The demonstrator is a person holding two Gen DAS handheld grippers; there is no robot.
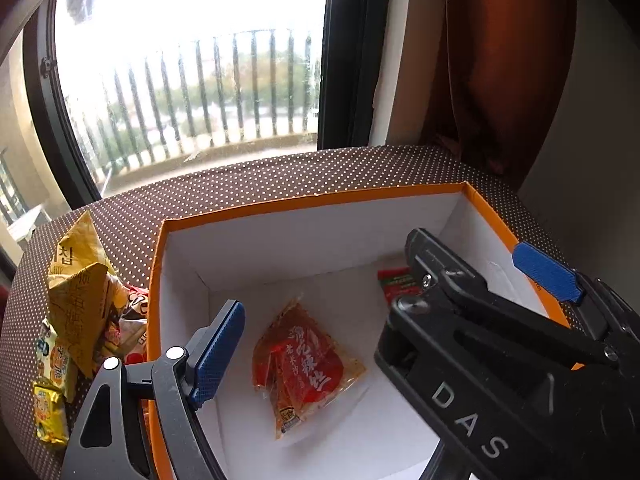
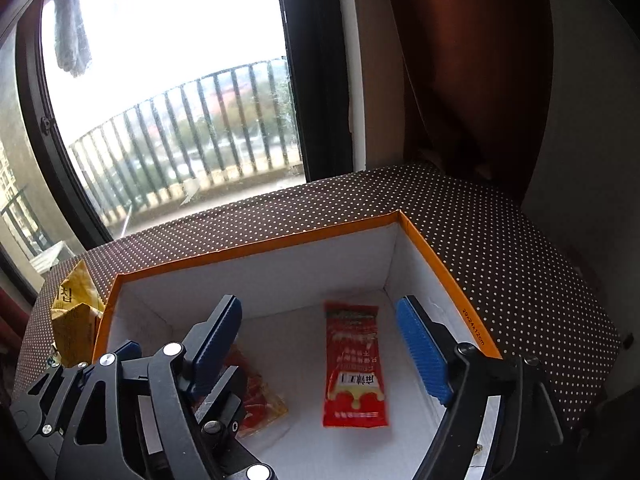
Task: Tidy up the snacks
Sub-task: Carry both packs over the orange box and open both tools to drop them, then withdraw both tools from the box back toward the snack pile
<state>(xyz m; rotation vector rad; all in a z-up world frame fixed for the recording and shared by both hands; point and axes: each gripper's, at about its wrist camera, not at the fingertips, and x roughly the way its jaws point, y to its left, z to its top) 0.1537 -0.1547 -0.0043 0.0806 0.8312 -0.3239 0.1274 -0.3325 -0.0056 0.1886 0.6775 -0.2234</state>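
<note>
A white cardboard box with an orange rim [image 1: 320, 199] [image 2: 256, 249] stands on the brown dotted surface. On its floor lie a clear packet of orange-red snack [image 1: 304, 364] [image 2: 260, 400] and a long red packet [image 2: 354, 364] [image 1: 396, 282]. My left gripper [image 1: 382, 314] hangs open over the box, its blue pads far apart and the orange-red packet below, untouched. My right gripper [image 2: 320, 346] is open too, with the red packet lying loose on the floor under its fingers. The right gripper's black body [image 1: 460, 320] hides part of the red packet in the left wrist view.
Left of the box lies a heap of snacks: a crumpled yellow bag [image 1: 76, 280] [image 2: 74, 320] and small yellow packets [image 1: 48, 412]. Behind the dotted surface [image 2: 500, 240] are a window with a railing and a brown curtain [image 1: 500, 60].
</note>
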